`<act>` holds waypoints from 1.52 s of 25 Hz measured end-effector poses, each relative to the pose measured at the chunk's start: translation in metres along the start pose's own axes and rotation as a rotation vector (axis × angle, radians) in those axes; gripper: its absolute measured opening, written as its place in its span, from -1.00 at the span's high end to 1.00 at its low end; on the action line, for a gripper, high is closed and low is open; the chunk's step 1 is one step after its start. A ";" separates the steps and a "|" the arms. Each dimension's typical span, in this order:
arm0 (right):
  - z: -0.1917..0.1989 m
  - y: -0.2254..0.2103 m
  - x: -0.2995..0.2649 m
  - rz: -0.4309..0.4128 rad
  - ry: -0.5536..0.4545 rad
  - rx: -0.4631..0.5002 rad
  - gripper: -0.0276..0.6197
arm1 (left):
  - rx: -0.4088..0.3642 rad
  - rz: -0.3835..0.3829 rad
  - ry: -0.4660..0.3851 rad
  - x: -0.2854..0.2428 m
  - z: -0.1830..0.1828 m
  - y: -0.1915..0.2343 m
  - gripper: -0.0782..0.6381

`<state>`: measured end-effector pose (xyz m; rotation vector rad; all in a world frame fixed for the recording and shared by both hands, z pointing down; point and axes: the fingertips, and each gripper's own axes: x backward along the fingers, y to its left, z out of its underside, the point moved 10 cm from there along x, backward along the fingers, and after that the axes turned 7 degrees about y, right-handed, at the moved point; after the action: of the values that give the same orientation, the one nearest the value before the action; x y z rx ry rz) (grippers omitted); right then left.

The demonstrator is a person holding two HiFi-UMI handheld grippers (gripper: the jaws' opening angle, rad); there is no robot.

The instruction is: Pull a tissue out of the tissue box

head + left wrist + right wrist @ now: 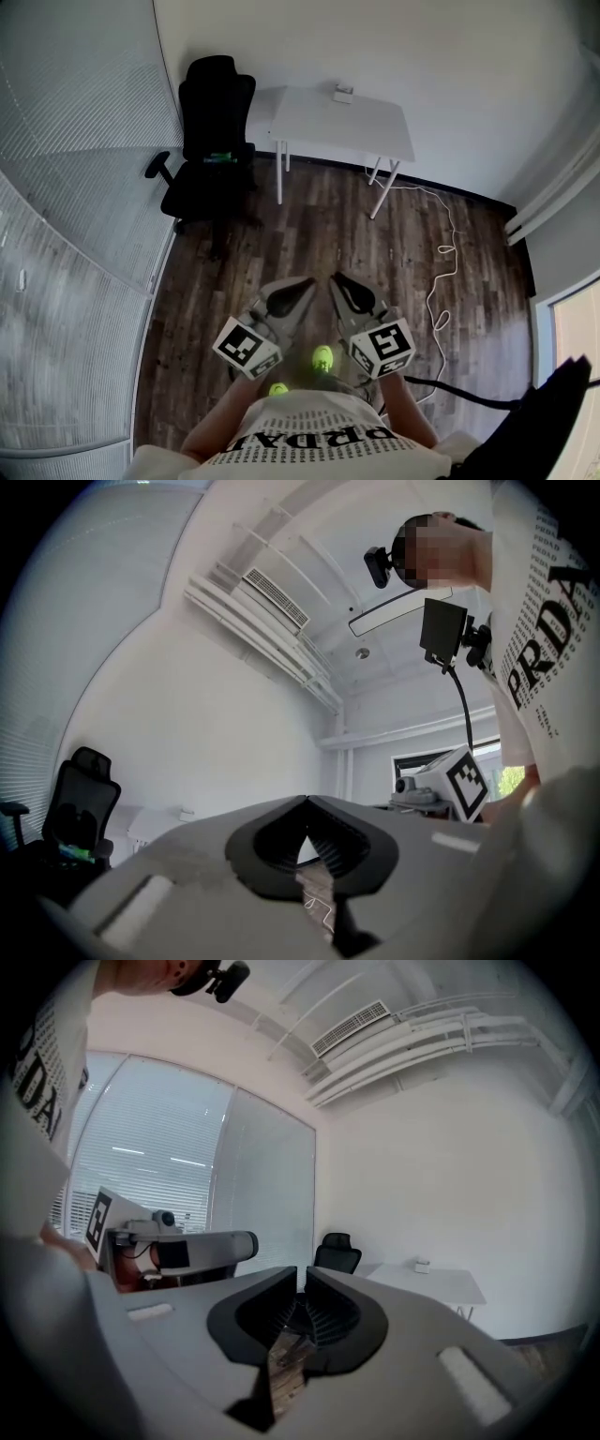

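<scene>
The tissue box is a small pale box at the back edge of a white table across the room; it also shows as a tiny box in the right gripper view. Both grippers are held close to the person's body, far from it. My left gripper points forward with its jaw tips touching, nothing between them. My right gripper sits beside it, its jaws a narrow slit apart and empty.
A black office chair stands left of the table, next to a glass wall with blinds. A white cable snakes over the dark wood floor at the right. A black object sits at the lower right.
</scene>
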<state>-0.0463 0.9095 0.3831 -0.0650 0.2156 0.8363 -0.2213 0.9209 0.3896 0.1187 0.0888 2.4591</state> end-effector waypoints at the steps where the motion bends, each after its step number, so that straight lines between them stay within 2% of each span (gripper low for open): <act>1: -0.002 -0.009 -0.004 -0.005 0.001 0.001 0.80 | -0.001 -0.002 -0.001 -0.009 -0.001 0.003 0.80; 8: -0.011 -0.084 -0.024 -0.020 0.003 0.015 0.81 | -0.016 -0.005 -0.002 -0.083 -0.003 0.026 0.80; 15: -0.011 -0.157 -0.036 -0.046 0.019 0.013 0.81 | 0.000 -0.047 0.003 -0.148 0.004 0.045 0.80; 21: -0.005 -0.202 -0.037 -0.066 0.015 0.020 0.81 | -0.001 -0.078 -0.010 -0.190 0.010 0.048 0.80; 30: 0.001 -0.238 -0.040 -0.082 0.017 -0.006 0.81 | -0.007 -0.068 0.002 -0.231 0.010 0.049 0.80; 38: -0.003 -0.256 -0.066 -0.083 0.028 -0.008 0.81 | 0.003 -0.063 0.006 -0.251 0.010 0.075 0.80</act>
<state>0.0998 0.6895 0.3876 -0.0925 0.2350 0.7543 -0.0727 0.7049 0.3907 0.1084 0.0974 2.3968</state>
